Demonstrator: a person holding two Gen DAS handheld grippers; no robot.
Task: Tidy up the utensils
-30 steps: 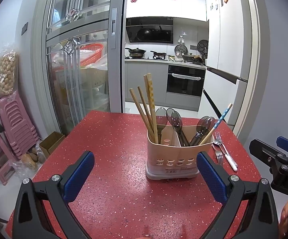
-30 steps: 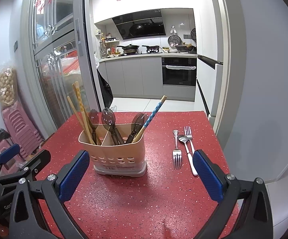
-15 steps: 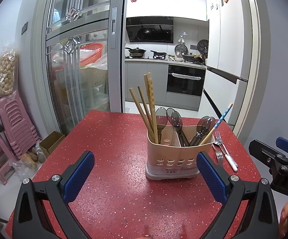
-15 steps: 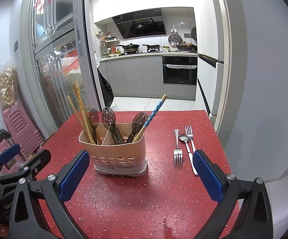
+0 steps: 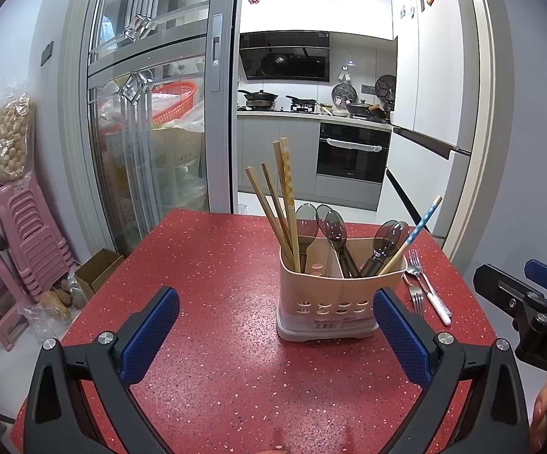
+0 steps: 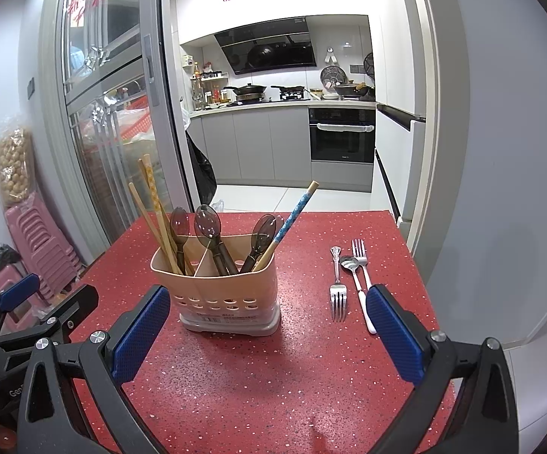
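Your right hand-held gripper [image 6: 267,335] hangs spread wide and empty over the red worktop [image 6: 273,386], low in its frame. The beige caddy [image 6: 222,295] stands just beyond its left pad; the two forks [image 6: 338,297] and a white-handled spoon [image 6: 356,283] lie flat near its right pad, right of centre. Your left hand-held gripper [image 5: 273,336] is also spread, holding nothing, with the caddy ahead of it, right of centre, beside its right pad.
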